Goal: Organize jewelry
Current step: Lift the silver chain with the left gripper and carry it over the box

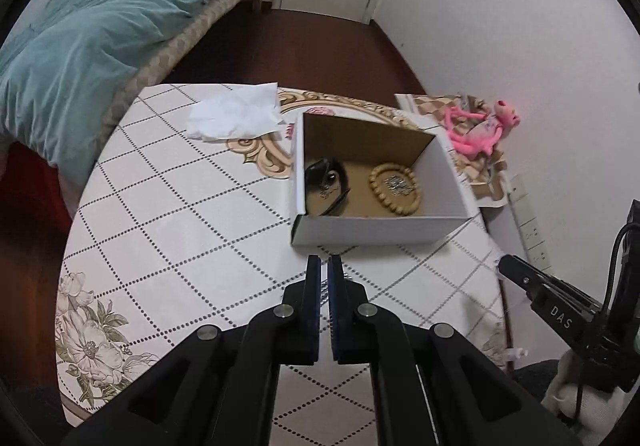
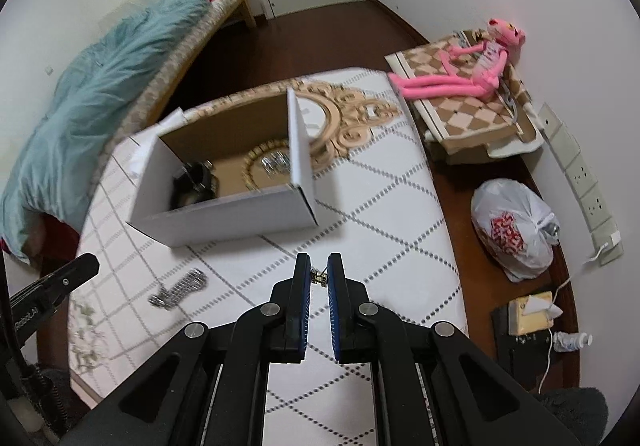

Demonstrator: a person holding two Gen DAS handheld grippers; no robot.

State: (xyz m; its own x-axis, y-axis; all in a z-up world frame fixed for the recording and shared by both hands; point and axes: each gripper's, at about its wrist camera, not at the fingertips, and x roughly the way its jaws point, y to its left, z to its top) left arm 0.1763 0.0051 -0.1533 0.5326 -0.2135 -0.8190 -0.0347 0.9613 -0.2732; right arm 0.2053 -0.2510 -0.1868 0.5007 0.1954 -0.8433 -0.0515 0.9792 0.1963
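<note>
An open white cardboard box (image 1: pixel 372 232) (image 2: pixel 224 219) stands on the patterned table. Inside lie a wooden bead bracelet (image 1: pixel 395 187) around a small silver piece, and a dark bracelet (image 1: pixel 326 181) (image 2: pixel 192 181). My left gripper (image 1: pixel 324 270) hovers just before the box's near wall, jaws nearly closed; something metallic shows between them, unclear. My right gripper (image 2: pixel 319 274) is to the box's right front, shut on a small gold-coloured jewelry piece (image 2: pixel 319 277). A silver chain bracelet (image 2: pixel 178 292) lies on the table left of it, between the two grippers.
A crumpled white tissue (image 1: pixel 236 117) lies behind the box. A pink plush toy (image 2: pixel 460 65) sits on a checkered box beside the table. A white plastic bag (image 2: pixel 516 230) and a tissue pack (image 2: pixel 530 316) are on the floor at right. A bed with a teal duvet (image 1: pixel 80 45) is at left.
</note>
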